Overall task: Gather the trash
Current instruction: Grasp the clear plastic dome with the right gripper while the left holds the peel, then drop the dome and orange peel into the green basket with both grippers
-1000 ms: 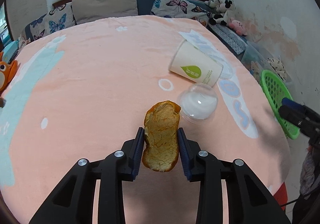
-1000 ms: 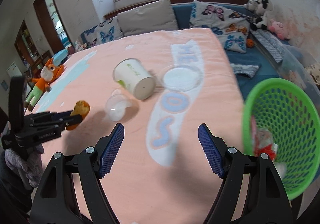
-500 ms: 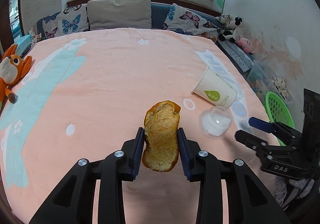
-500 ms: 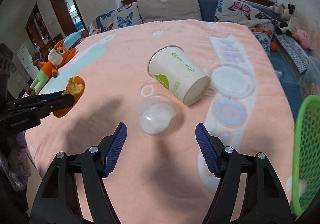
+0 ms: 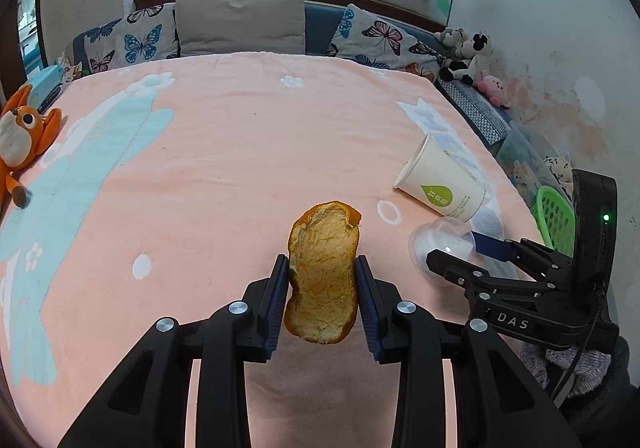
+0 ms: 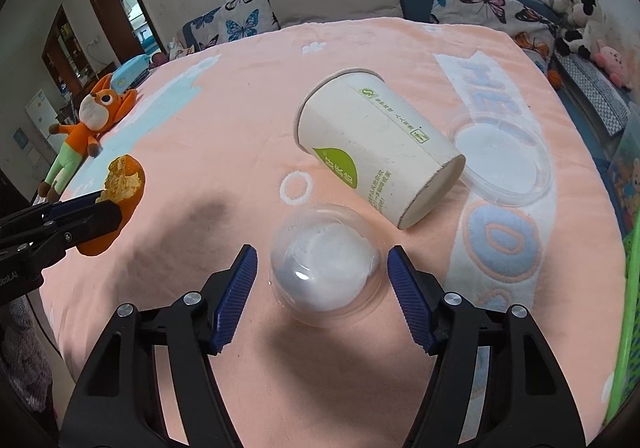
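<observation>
My left gripper (image 5: 322, 288) is shut on an orange peel (image 5: 323, 272) and holds it above the pink bed cover; it also shows in the right wrist view (image 6: 120, 204). My right gripper (image 6: 320, 280) is open, its fingers on either side of a clear dome lid (image 6: 325, 268) lying on the cover, not touching it. The dome lid also shows in the left wrist view (image 5: 440, 244). A white paper cup (image 6: 376, 152) lies on its side just beyond. A flat clear lid (image 6: 500, 164) lies to its right.
A green mesh basket (image 5: 554, 214) stands off the bed's right edge; its rim shows in the right wrist view (image 6: 630, 288). An orange plush fox (image 6: 92, 116) lies at the left. Pillows (image 5: 240, 22) and soft toys (image 5: 472, 56) line the far end.
My right gripper has moved forward and down over the dome lid, now between its fingers. My left gripper still holds the peel and has drawn back a little.
</observation>
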### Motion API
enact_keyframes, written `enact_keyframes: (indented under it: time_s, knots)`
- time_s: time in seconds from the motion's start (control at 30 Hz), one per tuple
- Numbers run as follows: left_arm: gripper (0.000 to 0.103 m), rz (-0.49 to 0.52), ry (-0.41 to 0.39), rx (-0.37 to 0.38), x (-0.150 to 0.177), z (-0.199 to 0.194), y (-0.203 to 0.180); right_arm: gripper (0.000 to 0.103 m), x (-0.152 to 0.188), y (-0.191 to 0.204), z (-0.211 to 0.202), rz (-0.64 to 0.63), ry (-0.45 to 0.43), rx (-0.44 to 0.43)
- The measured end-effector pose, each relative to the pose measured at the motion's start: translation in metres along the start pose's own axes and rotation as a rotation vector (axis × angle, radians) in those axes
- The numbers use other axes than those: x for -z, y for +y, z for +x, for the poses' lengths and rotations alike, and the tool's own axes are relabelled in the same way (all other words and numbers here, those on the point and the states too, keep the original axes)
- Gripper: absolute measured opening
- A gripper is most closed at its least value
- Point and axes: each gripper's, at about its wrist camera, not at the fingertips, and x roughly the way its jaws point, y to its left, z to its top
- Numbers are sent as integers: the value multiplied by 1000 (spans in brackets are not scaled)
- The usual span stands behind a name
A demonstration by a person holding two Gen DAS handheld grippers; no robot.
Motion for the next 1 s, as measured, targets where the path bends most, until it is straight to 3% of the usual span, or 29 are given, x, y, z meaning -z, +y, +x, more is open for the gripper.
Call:
enact_keyframes:
  time_s: [0.1,0.5,1.0]
  knots:
    - [33,-1,1,1,0,1,-1,59,-1,2,2,-7,1,10]
    - [33,21,-6,19,0,-1,-16,58,8,-6,-30,5,-46,3]
    - [33,141,-4,109,-2,-3,-100,58,39,-73,-118,82,-145,105]
